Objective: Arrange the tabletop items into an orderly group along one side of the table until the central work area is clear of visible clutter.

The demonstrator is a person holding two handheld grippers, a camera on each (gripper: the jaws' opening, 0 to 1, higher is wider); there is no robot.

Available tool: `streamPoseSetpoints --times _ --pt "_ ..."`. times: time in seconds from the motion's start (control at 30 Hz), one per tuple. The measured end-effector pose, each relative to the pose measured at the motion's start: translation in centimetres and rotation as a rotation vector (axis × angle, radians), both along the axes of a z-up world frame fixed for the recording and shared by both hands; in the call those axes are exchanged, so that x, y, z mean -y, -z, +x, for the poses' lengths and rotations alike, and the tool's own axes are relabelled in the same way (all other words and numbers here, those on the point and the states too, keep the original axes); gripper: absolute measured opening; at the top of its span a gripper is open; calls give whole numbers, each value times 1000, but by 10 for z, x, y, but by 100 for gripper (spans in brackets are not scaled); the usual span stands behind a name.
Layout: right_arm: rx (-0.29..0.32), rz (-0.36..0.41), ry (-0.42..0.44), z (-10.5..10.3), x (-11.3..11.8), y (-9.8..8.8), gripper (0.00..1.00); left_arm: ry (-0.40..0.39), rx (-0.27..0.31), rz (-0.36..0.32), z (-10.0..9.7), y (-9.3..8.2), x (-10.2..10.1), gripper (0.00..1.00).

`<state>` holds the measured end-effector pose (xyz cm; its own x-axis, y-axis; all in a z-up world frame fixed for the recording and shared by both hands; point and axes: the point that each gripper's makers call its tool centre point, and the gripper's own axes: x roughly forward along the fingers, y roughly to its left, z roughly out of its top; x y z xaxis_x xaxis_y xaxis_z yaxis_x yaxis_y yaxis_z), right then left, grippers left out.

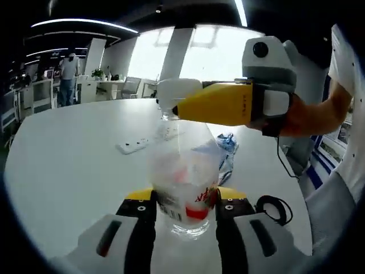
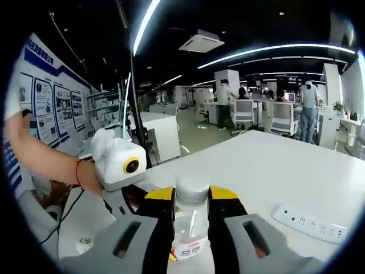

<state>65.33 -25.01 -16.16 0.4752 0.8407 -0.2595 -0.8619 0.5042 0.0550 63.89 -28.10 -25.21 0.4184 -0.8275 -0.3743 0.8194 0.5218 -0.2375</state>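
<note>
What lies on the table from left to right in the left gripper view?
Power strip → bottle between the left claw's jaws → black cable.

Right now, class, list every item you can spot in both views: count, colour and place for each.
Plastic bottle: one, clear with red-and-white label and pale cap, upright between both tongs.
Power strip: one, white, flat on the table beyond the bottle.
Table: one, white, underneath it all.
Black cable: one, looped near the table edge.
Office chairs: several, pale, at the far desks.
Left tongs: yellow and black, shut on the bottle's body.
Right tongs: yellow and black, shut around the bottle's neck.
</note>
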Motion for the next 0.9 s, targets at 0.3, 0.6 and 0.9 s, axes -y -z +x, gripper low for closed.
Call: streamPoseSetpoints --times 0.3,0.6,0.9 --pt "91 -45 15 1 2 6 19 12 35 30 7 7 4 39" --pt "130 -77 12 3 1 10 19 10 52 44 12 11 2 39" --pt "149 -101 4 4 -1 15 19 4 62 57 15 15 -2 39"
